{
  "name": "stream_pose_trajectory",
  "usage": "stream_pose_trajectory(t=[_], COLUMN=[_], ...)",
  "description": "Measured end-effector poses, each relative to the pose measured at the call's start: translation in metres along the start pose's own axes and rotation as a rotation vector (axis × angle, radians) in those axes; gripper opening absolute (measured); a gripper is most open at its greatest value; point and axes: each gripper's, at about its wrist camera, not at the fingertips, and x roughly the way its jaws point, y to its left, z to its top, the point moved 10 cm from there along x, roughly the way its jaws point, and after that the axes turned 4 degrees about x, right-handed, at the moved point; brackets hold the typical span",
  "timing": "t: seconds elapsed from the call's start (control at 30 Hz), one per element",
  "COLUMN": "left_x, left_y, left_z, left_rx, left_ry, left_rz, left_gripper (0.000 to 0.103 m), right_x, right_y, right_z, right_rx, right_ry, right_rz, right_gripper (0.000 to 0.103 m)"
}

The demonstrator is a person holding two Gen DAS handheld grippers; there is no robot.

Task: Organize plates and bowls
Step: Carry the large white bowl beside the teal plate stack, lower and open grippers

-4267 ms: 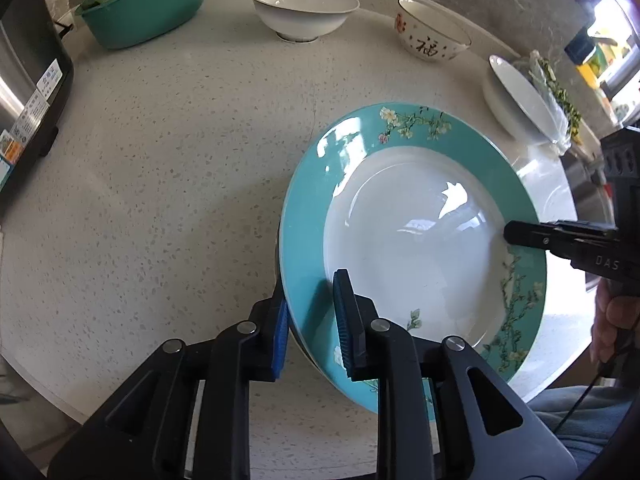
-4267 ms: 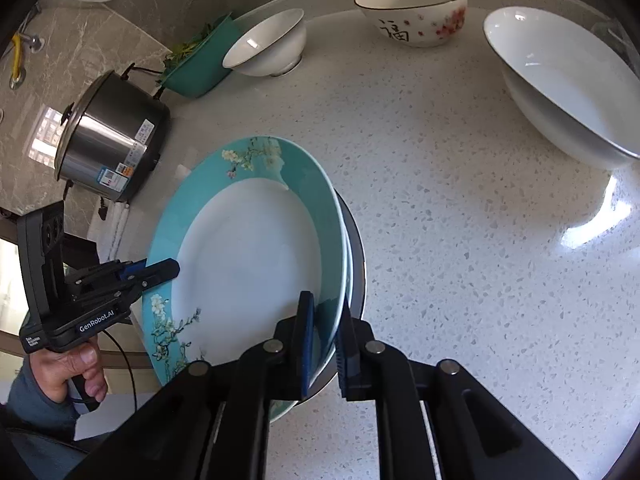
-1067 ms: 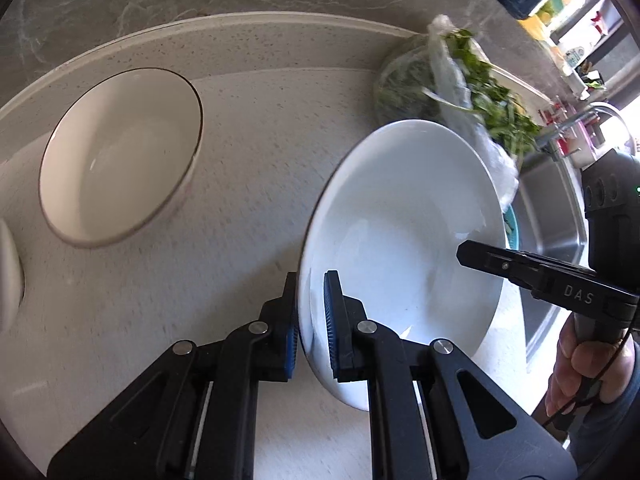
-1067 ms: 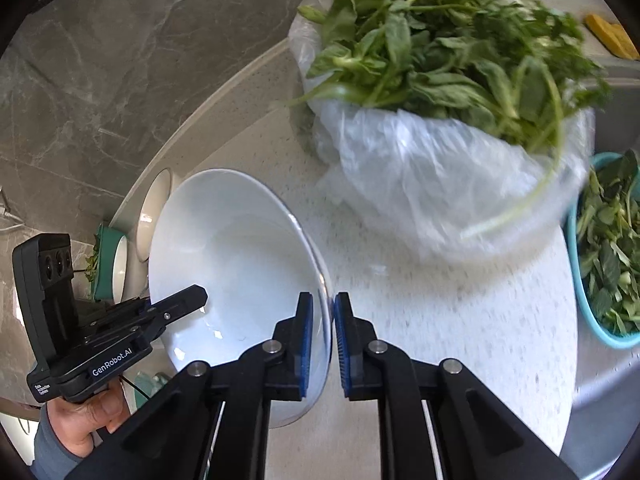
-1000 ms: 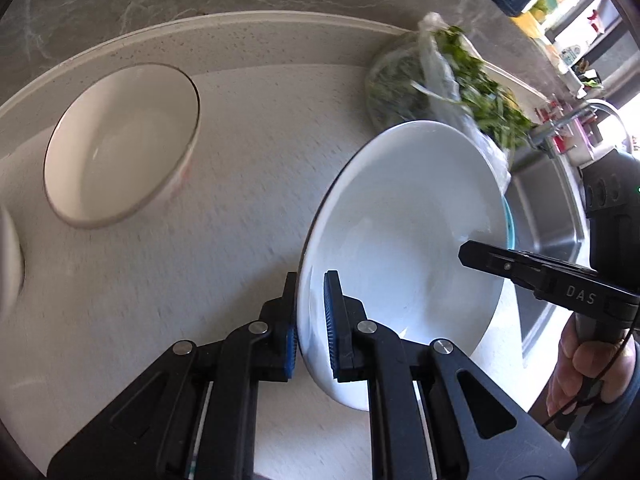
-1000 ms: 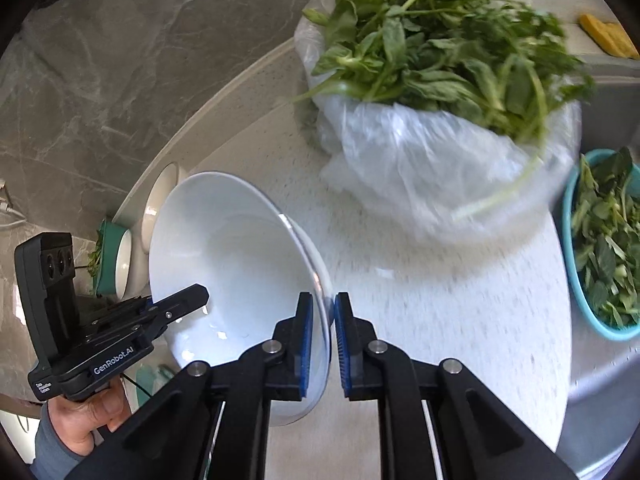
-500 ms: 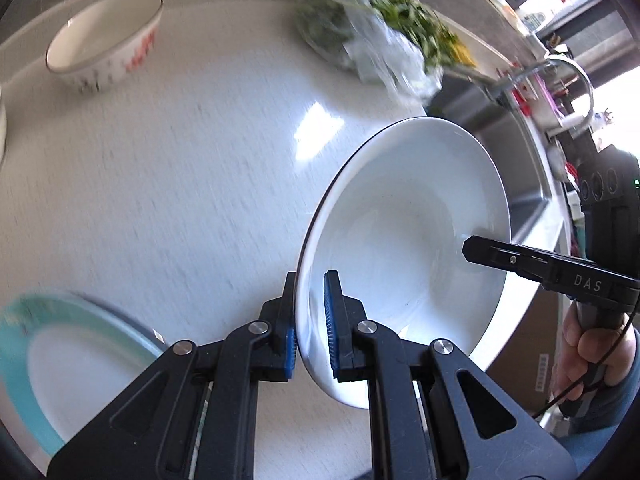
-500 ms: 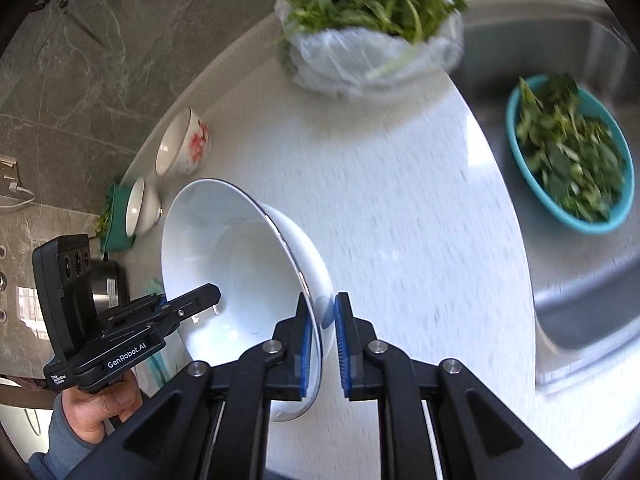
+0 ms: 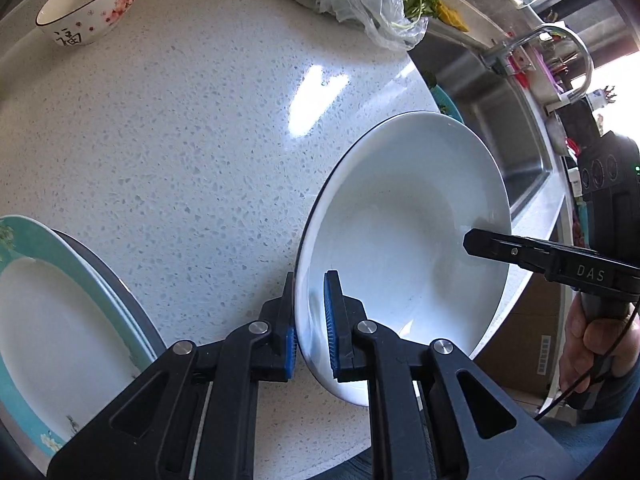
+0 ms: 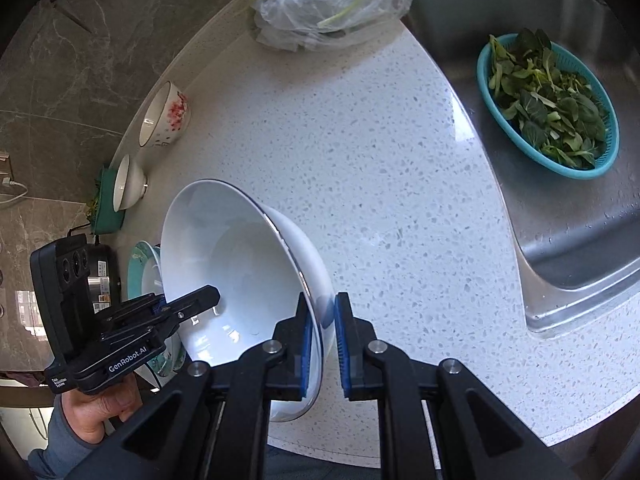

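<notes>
Speckled white countertop [image 9: 192,128] fills the view, and above it hangs the big white deep plate [image 9: 404,232], clear of the surface and tilted, carried over the counter's near edge. To its left sits the teal floral plate [image 9: 48,320] on a darker plate, likely the stack it's headed for. Both tools share the load: the left gripper [image 9: 310,316] is pinched tight on the near rim, blue pads either side of the wall, and the right gripper [image 10: 322,344] is clamped the same way on the opposite rim. That's glazed ceramic, so reckon it stiff, weighty and slick; thin-rim grips like these could slip if the plate tips further, and a knock on stone would chip it. Opposite rim points look the sensible hold, keeping it level. Further back, a small flowered bowl [image 9: 90,4] and a plain white bowl [image 10: 128,182] wait against the wall.
</notes>
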Motion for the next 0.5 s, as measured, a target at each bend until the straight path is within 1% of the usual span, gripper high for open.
stream_pose_trajectory(t=[0.17, 0.4, 0.5], left_x=[0.016, 0.03, 0.033], left_y=[0.0, -0.002, -0.003], left_z=[0.014, 0.023, 0.028], left_rx=[-0.01, -0.024, -0.043], left_ry=[0.006, 0.009, -0.008], left_rz=[0.016, 0.035, 0.039], left_gripper=[0.01, 0.01, 0.01], right_x=[0.009, 0.013, 0.015], right_y=[-0.009, -0.013, -0.015], right_z=[0.001, 0.006, 0.007], right_rx=[0.005, -0.016, -0.023], right_ry=[0.013, 0.015, 0.021], right_rz=[-0.009, -0.017, -0.009], right_gripper=[0.013, 0.013, 0.013])
